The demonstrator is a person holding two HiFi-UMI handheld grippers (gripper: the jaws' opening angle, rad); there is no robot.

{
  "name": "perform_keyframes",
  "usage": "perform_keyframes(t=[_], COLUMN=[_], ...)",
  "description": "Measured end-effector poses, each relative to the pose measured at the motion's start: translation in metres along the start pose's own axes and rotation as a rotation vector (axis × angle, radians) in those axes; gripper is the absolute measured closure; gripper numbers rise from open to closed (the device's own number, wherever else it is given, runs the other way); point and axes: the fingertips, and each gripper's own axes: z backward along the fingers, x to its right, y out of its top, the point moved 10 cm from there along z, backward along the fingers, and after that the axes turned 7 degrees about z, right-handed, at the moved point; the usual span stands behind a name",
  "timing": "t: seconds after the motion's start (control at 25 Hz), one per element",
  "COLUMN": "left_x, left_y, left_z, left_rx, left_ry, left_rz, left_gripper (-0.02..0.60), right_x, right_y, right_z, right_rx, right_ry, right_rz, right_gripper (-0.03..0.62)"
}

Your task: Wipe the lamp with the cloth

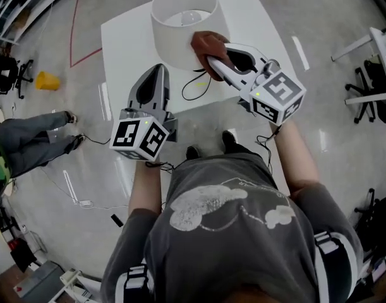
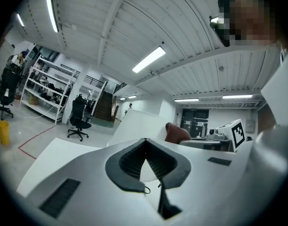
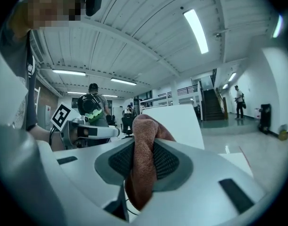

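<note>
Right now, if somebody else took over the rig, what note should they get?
Left gripper: shut, empty, held near the lamp.
Right gripper: shut on the brown cloth, which is pressed against the lamp's side near its top rim.
The lamp stands upright on the white table.
Done: cloth is gripped and at the lamp. How much is wiped does not show.
Left: rub the cloth around the lamp.

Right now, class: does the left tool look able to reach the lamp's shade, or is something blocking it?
Probably yes. The left tool points at the shade's near side, with only bare table between them. The right tool and its cloth sit at the shade's right side, out of the way.
</note>
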Motion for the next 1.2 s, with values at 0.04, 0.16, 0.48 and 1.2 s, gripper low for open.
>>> perform_keyframes(t=[0.04, 0.16, 0.48, 1.2], left_x=[-0.006, -0.024, -0.051, -0.06], left_y=[-0.001, -0.006, -0.032, -0.012], left_z=[0.0, 0.002, 0.014, 0.013], left_rx=[-0.017, -0.058, -0.149, -0.117], left_ry=[-0.022, -0.063, -0.127, -0.169], left_rz=[0.006, 0.027, 0.082, 0.047], left_gripper=[0.574, 0.574, 0.574, 0.574], right_x=[-0.005, -0.019, -0.044, -0.078], right_y=[-0.006, -0.023, -0.065, -0.042], right_z=[-0.002, -0.01, -0.016, -0.012], right_rx=[-0.014, -0.059, -0.142, -0.049], right_ry=[-0.024, -0.087, -0.201, -0.238], right_rz=[-0.011, -0.061, -0.161, -0.162], right_gripper=[0.503, 0.503, 0.503, 0.503])
